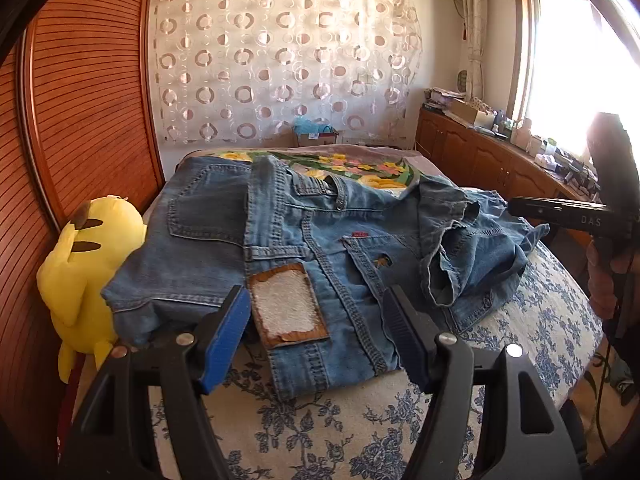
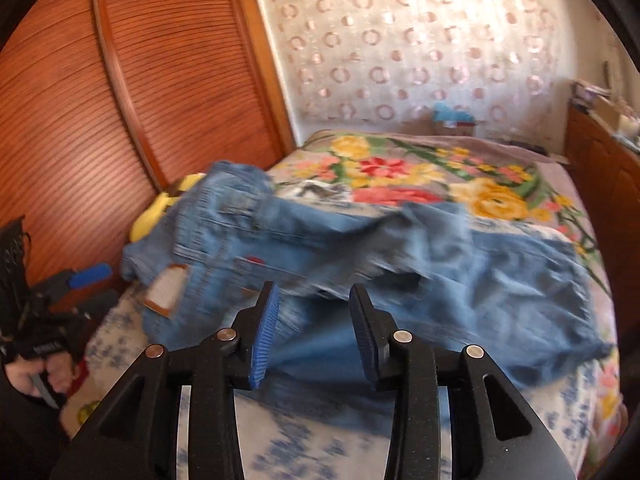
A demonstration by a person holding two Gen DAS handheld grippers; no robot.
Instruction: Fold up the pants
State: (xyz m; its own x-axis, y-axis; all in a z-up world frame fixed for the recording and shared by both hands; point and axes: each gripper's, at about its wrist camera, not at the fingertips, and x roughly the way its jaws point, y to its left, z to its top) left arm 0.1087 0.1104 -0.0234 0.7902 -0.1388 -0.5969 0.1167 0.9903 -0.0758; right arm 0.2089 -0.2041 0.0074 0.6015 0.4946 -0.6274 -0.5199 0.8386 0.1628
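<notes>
Blue denim pants (image 1: 312, 240) lie crumpled on the bed, waistband and brown-edged label patch (image 1: 288, 304) toward me, legs bunched to the right. My left gripper (image 1: 316, 320) is open just above the waistband, one jaw on each side of the patch, holding nothing. In the right wrist view the pants (image 2: 400, 264) are motion-blurred. My right gripper (image 2: 314, 320) is open over the near edge of the denim and empty. The right gripper's body (image 1: 560, 212) shows at the far right of the left view; the left gripper (image 2: 86, 276) shows at the far left of the right view.
The bed has a blue-flowered cover (image 1: 320, 420) and a bright floral blanket (image 2: 400, 172) farther back. A yellow plush toy (image 1: 88, 256) sits at the bed's left edge against a wooden slatted wardrobe (image 1: 80, 100). Wooden cabinets (image 1: 480, 152) with clutter stand at the right under a window.
</notes>
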